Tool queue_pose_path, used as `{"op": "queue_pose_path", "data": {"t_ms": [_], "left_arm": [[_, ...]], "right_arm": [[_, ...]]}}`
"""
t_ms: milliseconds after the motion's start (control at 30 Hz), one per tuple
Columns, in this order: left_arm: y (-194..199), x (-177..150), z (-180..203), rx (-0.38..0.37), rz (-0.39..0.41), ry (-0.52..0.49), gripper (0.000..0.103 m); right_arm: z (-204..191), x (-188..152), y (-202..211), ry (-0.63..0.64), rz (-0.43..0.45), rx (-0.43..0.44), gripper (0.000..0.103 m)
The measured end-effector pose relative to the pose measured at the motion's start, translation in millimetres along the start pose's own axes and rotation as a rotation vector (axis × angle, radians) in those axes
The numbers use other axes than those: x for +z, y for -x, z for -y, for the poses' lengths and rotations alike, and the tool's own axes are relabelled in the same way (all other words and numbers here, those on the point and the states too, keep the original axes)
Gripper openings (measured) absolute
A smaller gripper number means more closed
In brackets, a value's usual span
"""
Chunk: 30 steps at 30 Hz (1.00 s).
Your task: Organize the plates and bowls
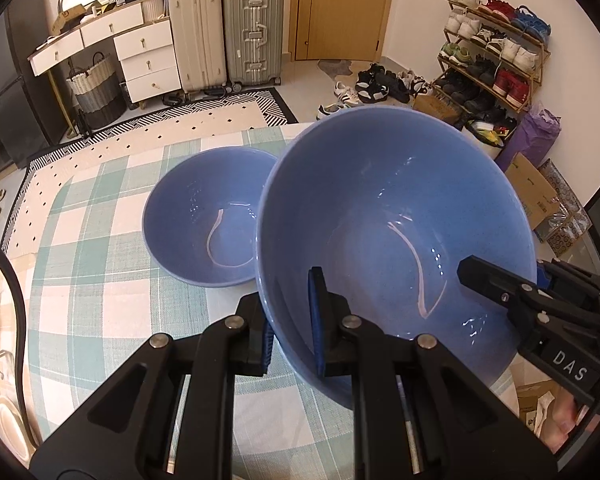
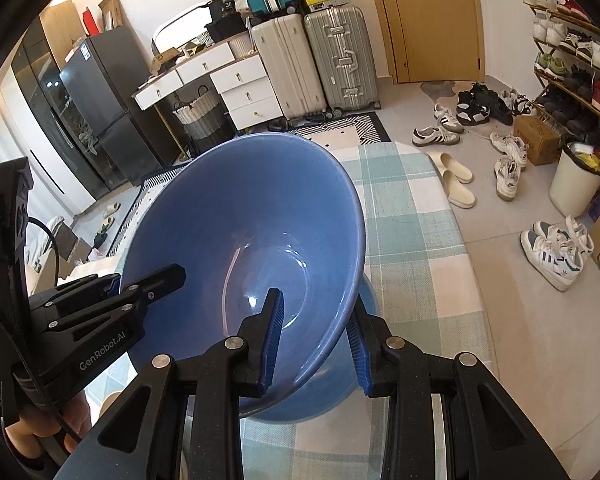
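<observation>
Both jaws pinch opposite rims of the tilted bowl (image 1: 396, 240), left gripper (image 1: 290, 320) and right gripper (image 2: 316, 340) holding it over the table's (image 1: 112, 280) far edge beside another bowl (image 1: 204, 216), which it might strike.

- The held blue bowl (image 1: 396, 240) is a deep, glossy round bowl, lifted off the table and tilted, its rim clamped on two opposite sides between black fingers with blue pads.
- The second blue bowl (image 1: 204, 216), same colour and shape, sits upright and empty on the green-and-white checked tablecloth (image 1: 100, 280), just beside and partly behind the held one.
</observation>
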<state>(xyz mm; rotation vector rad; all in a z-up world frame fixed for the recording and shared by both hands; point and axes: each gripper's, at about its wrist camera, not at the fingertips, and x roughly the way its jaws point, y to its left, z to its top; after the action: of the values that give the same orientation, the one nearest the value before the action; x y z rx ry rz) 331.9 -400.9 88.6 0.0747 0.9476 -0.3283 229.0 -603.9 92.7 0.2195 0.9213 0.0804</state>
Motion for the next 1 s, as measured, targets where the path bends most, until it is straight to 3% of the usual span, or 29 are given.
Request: {"op": "queue_pose_path", "data": {"t_ms": [667,1000], "left_arm": [[-83,-13,-28,-0.006,-0.096,0.009,0.012],[-101,-18,-31,0.014,-0.085,-0.003,0.012]], "right_arm": [[15,-14,-42,-0.015,-0.084,-0.031,0.032],[14,-24,-55,0.0,-0.111,-0.048,0.032]]}}
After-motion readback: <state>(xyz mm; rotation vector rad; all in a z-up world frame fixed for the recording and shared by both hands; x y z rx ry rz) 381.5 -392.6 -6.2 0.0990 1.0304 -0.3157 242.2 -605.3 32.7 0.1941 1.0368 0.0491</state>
